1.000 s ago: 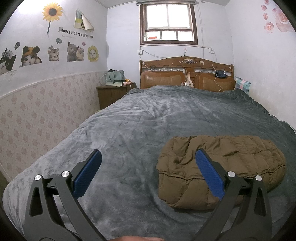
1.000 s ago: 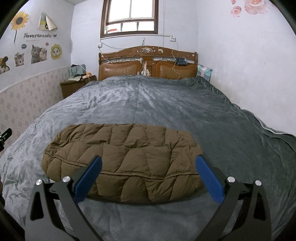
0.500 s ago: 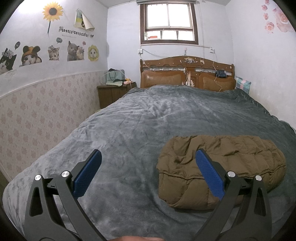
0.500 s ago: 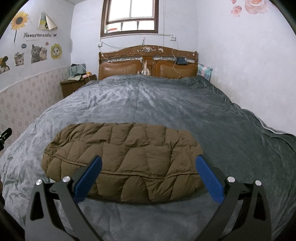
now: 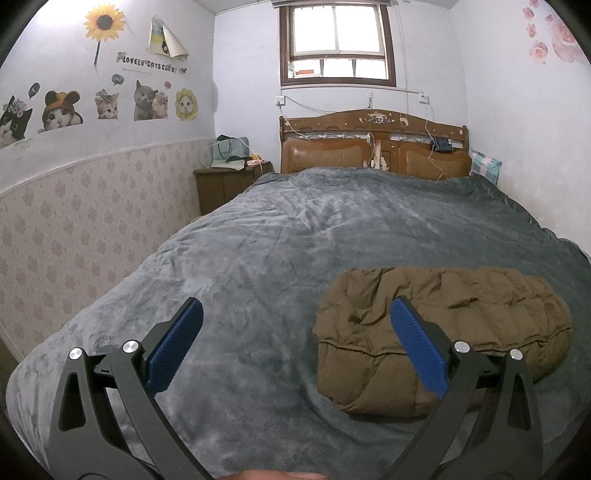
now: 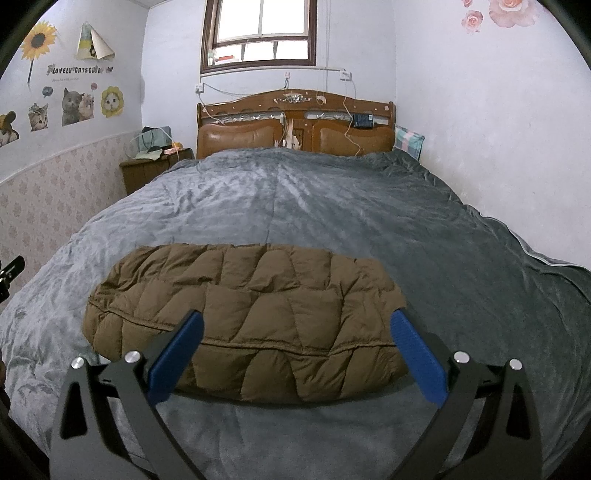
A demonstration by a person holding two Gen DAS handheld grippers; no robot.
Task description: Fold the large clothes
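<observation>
Here my left claw (image 5: pixel 295 343) and right claw (image 6: pixel 295 347) both gape wide, gripping nothing. Just past them the folded brown jacket (image 6: pixel 251 314) lies on the grey blanket (image 6: pixel 295 206) covering the bed; beyond stands the wooden headboard (image 6: pixel 295 122), then the window (image 6: pixel 258 33).

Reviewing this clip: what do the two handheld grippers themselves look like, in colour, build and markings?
The left gripper and the right gripper look identical: two matte black angular fingers with triangular cutouts, silver round bolt heads at the joints, and long blue ribbed pads on the inner faces of the fingertips. No cables, labels or sleeves are visible. A sliver of skin shows at the left view's bottom edge.
</observation>
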